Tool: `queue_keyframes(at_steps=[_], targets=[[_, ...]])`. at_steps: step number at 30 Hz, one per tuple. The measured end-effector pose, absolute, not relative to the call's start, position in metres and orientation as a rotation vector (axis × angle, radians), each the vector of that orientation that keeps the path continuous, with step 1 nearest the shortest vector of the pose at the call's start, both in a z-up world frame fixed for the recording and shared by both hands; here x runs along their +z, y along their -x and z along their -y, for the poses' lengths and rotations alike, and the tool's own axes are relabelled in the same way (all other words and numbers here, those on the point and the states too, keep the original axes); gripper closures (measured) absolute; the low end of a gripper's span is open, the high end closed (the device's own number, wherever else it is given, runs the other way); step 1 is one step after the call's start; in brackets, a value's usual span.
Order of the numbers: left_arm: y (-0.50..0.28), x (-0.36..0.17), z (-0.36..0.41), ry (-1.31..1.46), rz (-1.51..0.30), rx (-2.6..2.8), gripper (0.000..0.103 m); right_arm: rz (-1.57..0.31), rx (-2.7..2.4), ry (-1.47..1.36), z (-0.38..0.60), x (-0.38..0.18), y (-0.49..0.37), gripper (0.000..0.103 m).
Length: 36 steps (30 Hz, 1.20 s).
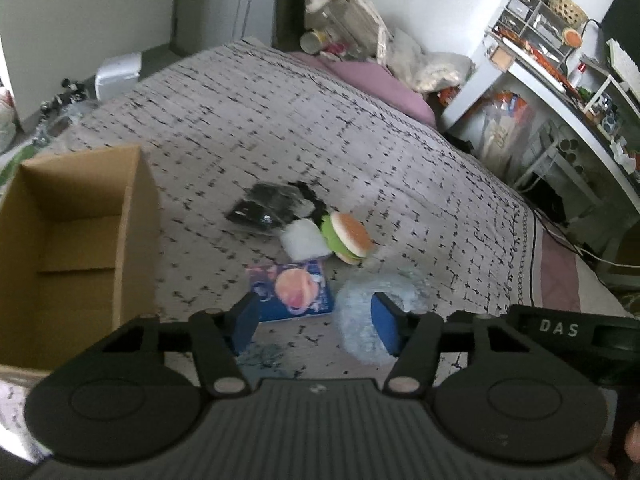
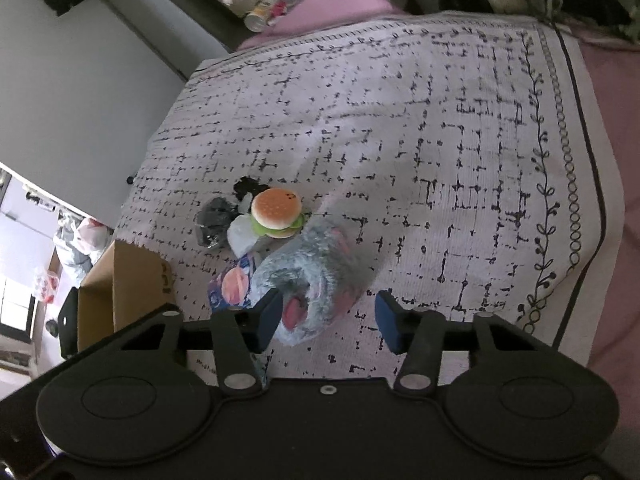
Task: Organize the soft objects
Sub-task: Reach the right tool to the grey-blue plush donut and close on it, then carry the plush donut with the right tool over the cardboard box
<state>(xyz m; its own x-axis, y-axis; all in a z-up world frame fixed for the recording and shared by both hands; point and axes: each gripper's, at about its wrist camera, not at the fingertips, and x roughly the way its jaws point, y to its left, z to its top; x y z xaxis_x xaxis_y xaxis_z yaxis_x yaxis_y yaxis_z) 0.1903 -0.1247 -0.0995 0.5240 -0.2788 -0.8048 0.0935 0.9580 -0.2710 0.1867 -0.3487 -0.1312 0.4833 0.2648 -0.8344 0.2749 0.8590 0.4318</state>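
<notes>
Your left claw [image 1: 316,320] is spread wide and holds nothing; it hangs over the bed [image 1: 248,112] with the pale blue fluffy slipper [image 1: 376,312] under its right pad. Your right claw [image 2: 328,320] is also wide and empty, the slipper [image 2: 308,276] lying between its pads, nearer the left one. Take the slipper as your landmark: the blue pouch with a peach print [image 1: 292,290] lies just beside it, the burger plush [image 1: 350,238] sits just beyond it, touching a white fluffy piece [image 1: 304,240], and a black bundle [image 1: 266,208] lies farther behind. The open cardboard box [image 1: 76,240] stands well off to the slipper's left.
</notes>
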Motion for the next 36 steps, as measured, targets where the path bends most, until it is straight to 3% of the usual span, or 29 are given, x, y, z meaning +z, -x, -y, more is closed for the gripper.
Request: queue_keyframes(at_steps=[14,21,26,36], targets=[[-0.222,-0.151,0.145,0.312,-1.141,-0.270,0.053,-1.172,-0.046,-0.734,0.356,-0.177,-0.210,0.076],[-0.238,-0.176,0.147,0.435,-1.221,-0.300,0.070,-1.205,-0.052,-0.778,0.357,-0.189,-0.224,0.082],[-0.245,-0.170,0.150,0.445,-1.227,-0.310,0.079,-1.174,-0.054,-0.774,0.354,-0.180,-0.226,0.088],[-0.245,-0.133,0.138,0.428,-1.182,-0.355,0.081,-1.092,-0.012,-0.748,0.347,-0.140,-0.212,0.090]])
